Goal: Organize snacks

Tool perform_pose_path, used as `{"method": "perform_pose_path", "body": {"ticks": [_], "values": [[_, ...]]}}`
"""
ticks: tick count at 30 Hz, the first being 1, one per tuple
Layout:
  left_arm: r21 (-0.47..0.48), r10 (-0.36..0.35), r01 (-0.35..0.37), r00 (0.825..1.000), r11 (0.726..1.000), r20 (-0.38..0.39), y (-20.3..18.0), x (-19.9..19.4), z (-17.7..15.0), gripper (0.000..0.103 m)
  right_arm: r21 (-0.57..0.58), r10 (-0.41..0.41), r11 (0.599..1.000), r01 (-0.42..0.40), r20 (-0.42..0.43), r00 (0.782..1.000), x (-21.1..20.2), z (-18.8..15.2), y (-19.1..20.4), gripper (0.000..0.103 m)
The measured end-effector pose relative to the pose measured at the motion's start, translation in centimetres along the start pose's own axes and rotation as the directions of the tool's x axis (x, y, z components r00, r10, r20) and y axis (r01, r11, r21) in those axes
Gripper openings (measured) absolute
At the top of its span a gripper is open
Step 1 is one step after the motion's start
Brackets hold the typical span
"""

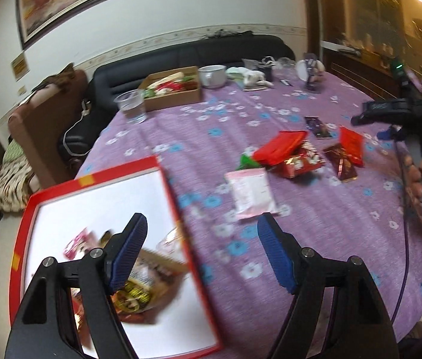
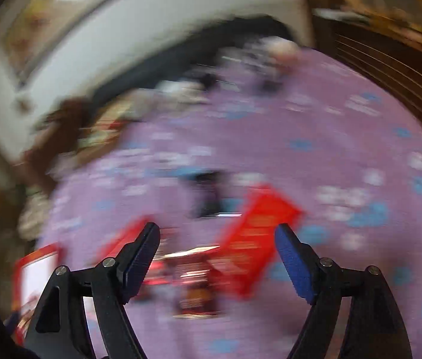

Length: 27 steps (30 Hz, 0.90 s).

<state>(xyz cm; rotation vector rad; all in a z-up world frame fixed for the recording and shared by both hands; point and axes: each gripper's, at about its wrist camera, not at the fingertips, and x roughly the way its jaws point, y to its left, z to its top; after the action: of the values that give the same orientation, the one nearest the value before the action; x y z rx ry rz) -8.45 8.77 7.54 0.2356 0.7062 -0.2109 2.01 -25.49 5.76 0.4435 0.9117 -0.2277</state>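
Snack packets [image 1: 288,155] are scattered on the purple cloth [image 1: 315,224], beside a red box [image 1: 91,179] holding more. A plastic cup [image 1: 131,106] and cardboard tray [image 1: 172,89] are seen farther back. The left gripper [image 1: 202,248] and right gripper [image 2: 217,248] are held wide with nothing between; no writing can be read.

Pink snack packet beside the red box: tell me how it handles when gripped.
The pink snack packet lies flat and looks like thin film, so probably light and floppy. Its glossy wrapper may slip between the pads. On the cloth, pushing likely slides it.
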Motion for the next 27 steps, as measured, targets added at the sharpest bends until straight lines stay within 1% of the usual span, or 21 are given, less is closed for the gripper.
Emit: {"method": "perform_pose_path", "body": {"ticks": [3, 5, 6, 8, 10, 11, 12, 13, 15, 16, 17, 18, 19, 21, 22, 23, 25, 26, 27], "values": [[0.033, -0.015, 0.015, 1.000, 0.999, -0.002, -1.1, 0.2, 0.3, 0.076, 0.075, -0.077, 0.994, 0.083, -0.087, 0.993, 3.0, 1.1, -2.0, 0.082], [0.058, -0.016, 0.016, 1.000, 0.998, -0.008, -1.6, 0.3, 0.4, 0.076, 0.086, -0.102, 0.990, 0.111, -0.108, 0.989, 4.1, 1.3, -1.9, 0.083], [0.068, -0.015, 0.016, 1.000, 0.998, -0.011, -1.8, 0.5, 0.5, 0.076, 0.068, -0.122, 0.989, 0.129, -0.097, 0.988, 4.1, 1.5, -1.2, 0.082], [0.089, -0.007, 0.008, 1.000, 0.996, -0.020, -2.0, 0.8, 0.9, 0.076, 0.034, -0.119, 0.992, 0.124, -0.123, 0.985, 5.1, 1.8, 0.1, 0.083], [0.104, 0.005, -0.002, 1.000, 0.995, -0.024, -2.1, 1.2, 1.2, 0.076, -0.035, -0.178, 0.984, 0.175, -0.108, 0.978, 6.1, 1.7, 1.7, 0.083], [0.111, 0.012, -0.009, 1.000, 0.994, -0.025, -2.1, 1.4, 1.5, 0.076, -0.068, -0.193, 0.980, 0.187, -0.096, 0.976, 6.6, 1.6, 2.3, 0.084], [0.119, 0.019, -0.016, 0.999, 0.993, -0.027, -2.1, 1.7, 1.8, 0.076, -0.103, -0.226, 0.971, 0.218, -0.077, 0.971, 6.9, 1.5, 3.0, 0.083], [0.124, 0.018, -0.014, 0.999, 0.992, -0.027, -2.1, 1.9, 2.1, 0.076, -0.159, -0.269, 0.953, 0.259, -0.047, 0.962, 7.4, 1.1, 3.8, 0.083], [0.140, 0.009, -0.007, 1.000, 0.990, -0.018, -2.2, 2.5, 2.9, 0.076, -0.235, -0.279, 0.933, 0.273, 0.010, 0.960, 7.4, 0.3, 4.1, 0.076], [0.150, 0.008, -0.006, 1.000, 0.989, -0.009, -2.3, 2.9, 3.3, 0.076, -0.241, -0.262, 0.936, 0.255, 0.002, 0.965, 7.4, 0.2, 4.0, 0.074], [0.163, 0.008, -0.007, 1.000, 0.987, -0.002, -2.6, 3.3, 3.8, 0.076, -0.236, -0.243, 0.943, 0.234, -0.009, 0.970, 7.4, 0.3, 3.7, 0.068], [0.180, -0.001, 0.001, 1.000, 0.984, 0.000, -3.0, 3.9, 4.6, 0.076, -0.242, -0.255, 0.938, 0.247, 0.000, 0.967, 7.3, 0.2, 3.4, 0.060], [0.194, -0.020, 0.019, 1.000, 0.981, 0.001, -3.3, 4.3, 5.1, 0.076, -0.250, -0.248, 0.938, 0.241, 0.003, 0.969, 7.4, 0.2, 3.1, 0.059], [0.241, -0.087, 0.086, 0.996, 0.967, -0.008, -4.5, 5.5, 6.4, 0.076, -0.249, -0.211, 0.947, 0.202, -0.009, 0.977, 7.4, 0.2, 2.5, 0.058], [0.279, -0.120, 0.122, 0.992, 0.952, -0.024, -5.3, 6.3, 6.9, 0.076, -0.246, -0.206, 0.949, 0.197, -0.011, 0.979, 7.3, 0.2, 2.5, 0.057], [0.315, -0.135, 0.140, 0.990, 0.939, -0.037, -6.0, 7.1, 7.3, 0.076, -0.245, -0.204, 0.950, 0.195, -0.010, 0.979, 7.1, 0.4, 2.5, 0.054], [0.371, -0.142, 0.152, 0.988, 0.916, -0.055, -7.1, 8.4, 8.0, 0.076, -0.250, -0.191, 0.951, 0.182, -0.011, 0.982, 7.1, -0.1, 2.1, 0.054], [0.402, -0.150, 0.164, 0.986, 0.901, -0.066, -7.6, 9.2, 8.3, 0.076, -0.249, -0.184, 0.953, 0.175, -0.014, 0.983, 7.3, 0.1, 2.1, 0.054], [0.433, -0.168, 0.190, 0.982, 0.881, -0.090, -8.3, 10.0, 8.6, 0.076, -0.246, -0.177, 0.955, 0.167, -0.018, 0.984, 7.0, 0.5, 2.1, 0.054]]}}
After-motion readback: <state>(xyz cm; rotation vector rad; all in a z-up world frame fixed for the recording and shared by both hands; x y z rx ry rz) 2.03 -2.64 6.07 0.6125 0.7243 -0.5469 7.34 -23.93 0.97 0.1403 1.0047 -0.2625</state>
